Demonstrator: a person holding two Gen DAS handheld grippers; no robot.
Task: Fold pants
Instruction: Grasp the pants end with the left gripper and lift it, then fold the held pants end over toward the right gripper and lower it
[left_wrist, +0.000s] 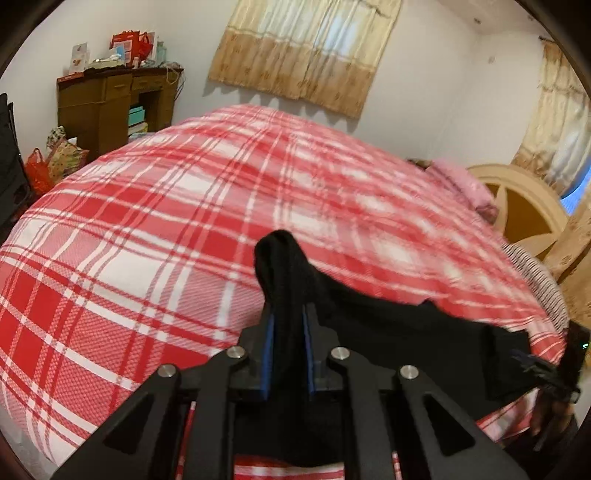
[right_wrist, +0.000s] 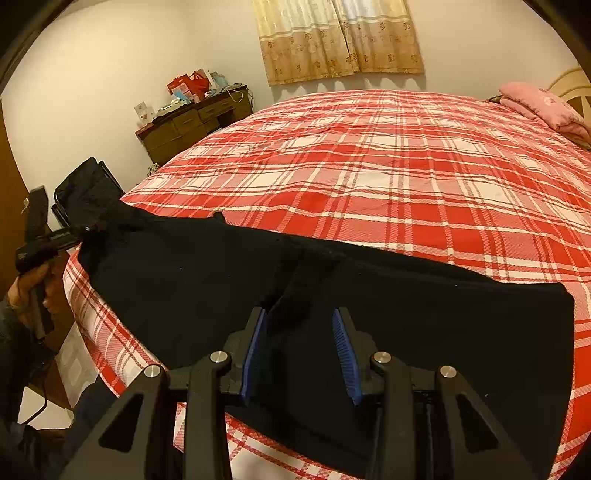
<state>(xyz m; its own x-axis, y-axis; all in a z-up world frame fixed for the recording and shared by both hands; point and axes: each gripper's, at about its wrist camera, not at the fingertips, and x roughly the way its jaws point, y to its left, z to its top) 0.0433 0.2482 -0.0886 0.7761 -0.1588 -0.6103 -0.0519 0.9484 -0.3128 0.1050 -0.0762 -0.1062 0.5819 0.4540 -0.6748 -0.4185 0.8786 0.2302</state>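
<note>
Pants (right_wrist: 424, 325): black, matte soft fabric, no visible print. They lie along the near edge of the bed, long axis running left-right across the right wrist view. One end is a straight edge at the right; the other end is lifted at the far left. Can't tell which end is the waist.
Pants, left wrist view (left_wrist: 388, 325): a bunched peak of cloth stands up from the jaws, and the rest trails off to the right over the bedspread.
Left gripper (left_wrist: 287, 332): black linkage arms w/ silver pivot bolts, blue ribbed pads. Jaws pinched together on a fold of the pants, cloth filling the gap between the pads.
Left gripper, seen from right wrist (right_wrist: 79, 230): at far left edge, held in the person's hand (right_wrist: 29, 291), gripping the pants end above the bed corner.
Right gripper (right_wrist: 299, 332): same build. Jaws stand apart, over the middle of the pants; a ridge of cloth rises between the pads, near the left pad. Contact w/ the pads: can't tell.
Bed (right_wrist: 388, 166): large, covered w/ red-and-white plaid spread, woven texture, mostly flat w/ light creases.
Pillow (right_wrist: 543, 107): pink, soft, at the head end, next to a cream curved headboard (left_wrist: 524, 206).
Desk (left_wrist: 110, 107): dark brown wood w/ drawers, against the far wall; red bags and boxes crowd the top, teal boxes sit in its open nook.
Bags on floor (left_wrist: 55, 162): red and patterned, beside the desk. Contents not visible.
Curtain (right_wrist: 340, 37): beige, floral pattern, gathered folds, above the bed.
</note>
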